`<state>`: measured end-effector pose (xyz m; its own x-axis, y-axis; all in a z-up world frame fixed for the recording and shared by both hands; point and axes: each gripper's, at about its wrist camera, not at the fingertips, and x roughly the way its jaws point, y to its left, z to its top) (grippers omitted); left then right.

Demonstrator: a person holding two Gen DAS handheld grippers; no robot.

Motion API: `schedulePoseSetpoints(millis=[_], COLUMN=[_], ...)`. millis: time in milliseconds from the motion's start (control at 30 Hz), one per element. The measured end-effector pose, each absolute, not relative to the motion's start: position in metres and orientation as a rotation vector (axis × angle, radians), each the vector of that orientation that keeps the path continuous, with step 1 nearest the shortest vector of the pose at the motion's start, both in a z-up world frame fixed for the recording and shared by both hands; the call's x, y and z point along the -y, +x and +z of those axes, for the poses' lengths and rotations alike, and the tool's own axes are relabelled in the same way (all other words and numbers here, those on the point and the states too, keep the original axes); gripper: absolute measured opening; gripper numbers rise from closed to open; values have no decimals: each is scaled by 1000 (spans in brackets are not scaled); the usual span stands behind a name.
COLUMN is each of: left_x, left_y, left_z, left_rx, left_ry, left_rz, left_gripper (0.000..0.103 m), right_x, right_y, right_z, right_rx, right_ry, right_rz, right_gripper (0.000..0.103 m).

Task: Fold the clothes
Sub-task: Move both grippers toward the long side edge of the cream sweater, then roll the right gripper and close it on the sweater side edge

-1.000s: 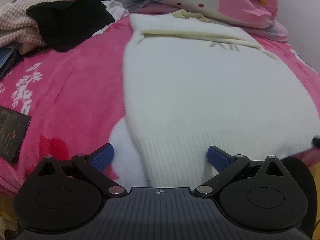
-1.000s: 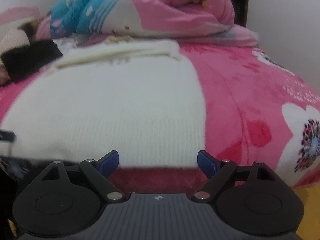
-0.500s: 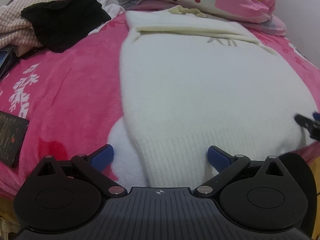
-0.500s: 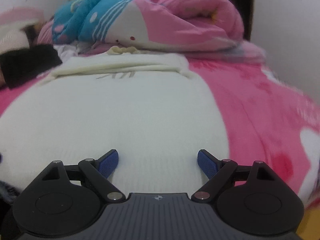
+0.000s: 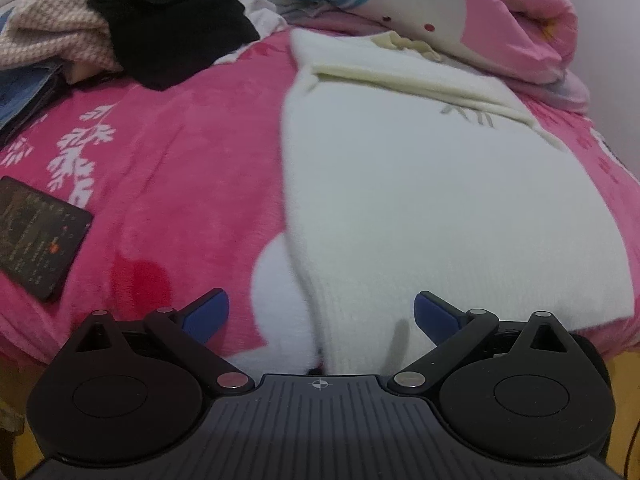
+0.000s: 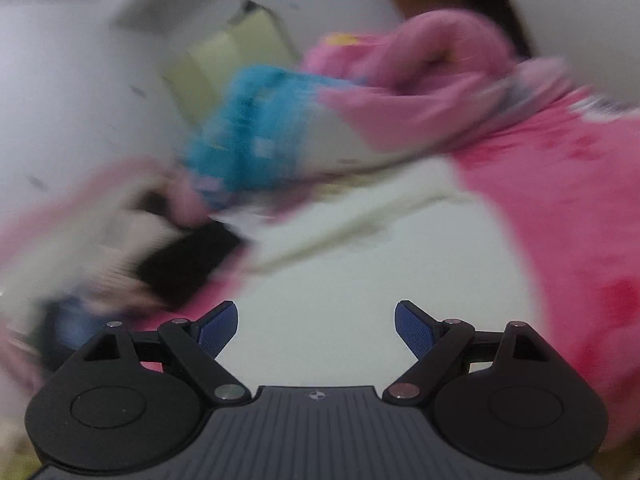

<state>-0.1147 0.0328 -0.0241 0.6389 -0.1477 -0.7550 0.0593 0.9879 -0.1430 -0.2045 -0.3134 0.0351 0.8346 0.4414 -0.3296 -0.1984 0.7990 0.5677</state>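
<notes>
A white knitted sweater (image 5: 432, 200) lies flat on the pink blanket (image 5: 180, 184), its ribbed hem toward me and its sleeves folded across the far end. My left gripper (image 5: 320, 314) is open just above the hem's left corner, with nothing between its blue pads. In the right wrist view the picture is blurred and tilted. There my right gripper (image 6: 316, 328) is open and empty above the sweater (image 6: 360, 280).
A black garment (image 5: 172, 32) and a checked cloth (image 5: 52, 32) are piled at the far left. A dark flat booklet (image 5: 36, 236) lies on the blanket at the left edge. A rolled pink and blue quilt (image 5: 440, 4) runs along the back, by the wall.
The right gripper has lifted off the hem and rolled, so its view now tilts and takes in the wall. The left gripper has hardly moved. Both stay open.
</notes>
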Motion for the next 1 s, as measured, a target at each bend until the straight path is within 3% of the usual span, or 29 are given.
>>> schedulePoseSetpoints(millis=[167,367,567,667,933,1000], left_x=[-51,-77,-83,-81,-74,-74], left_y=[-114,-111,-113,-114,-115,-114], left_z=[-17,-13,-15,-19,-23,-24], left_rx=[-851,-844,-843,-856,-869,-879], left_ry=[-168,-276,-312,-327,-304,-299], left_rz=[-84,-47,-56,-70,-63,-55], left_gripper=[99,97,94,85,78,76], right_x=[285,252,222,213,216,218], right_y=[-175,-149,-148,-145,-148,-152], right_z=[5,-71,-102,-113,-143,-147], right_rx=[-608,-901,-1016,-1036,-983,-969], right_ry=[816,1150,1186,1191,1305,1325], right_rz=[568,592,539,504,435,422], right_gripper=[87,78,78,76,49,38])
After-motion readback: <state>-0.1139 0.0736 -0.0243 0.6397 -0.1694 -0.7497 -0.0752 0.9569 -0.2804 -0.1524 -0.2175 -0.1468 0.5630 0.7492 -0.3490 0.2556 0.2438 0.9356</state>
